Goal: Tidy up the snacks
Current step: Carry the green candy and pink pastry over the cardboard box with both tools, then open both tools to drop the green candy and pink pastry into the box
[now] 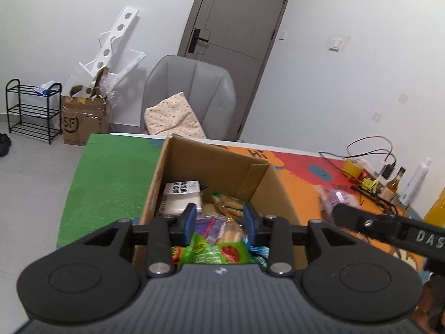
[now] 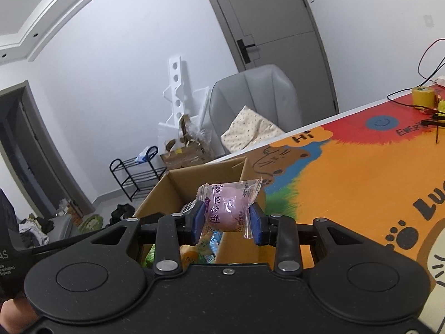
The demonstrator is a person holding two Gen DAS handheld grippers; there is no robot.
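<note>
An open cardboard box (image 1: 167, 167) stands on the colourful table mat, with several snack packs inside: a white pack (image 1: 182, 197), breadstick packs (image 1: 228, 206) and a green pack (image 1: 214, 253). My left gripper (image 1: 219, 222) is open and empty, just above the box's near rim. My right gripper (image 2: 227, 221) is shut on a pink mochi in a clear wrapper (image 2: 228, 211), held above the box's right edge (image 2: 239, 172). The same gripper shows at the right of the left wrist view, with the blurred pink pack (image 1: 333, 197).
A yellow tape roll (image 2: 422, 96), cables (image 1: 367, 150), bottles (image 1: 417, 178) and an orange bottle (image 1: 436, 208) sit at the table's far right. A grey chair with a cushion (image 1: 192, 94) stands behind the table. A paper bag (image 1: 83, 119) and black rack (image 1: 33, 108) stand on the floor.
</note>
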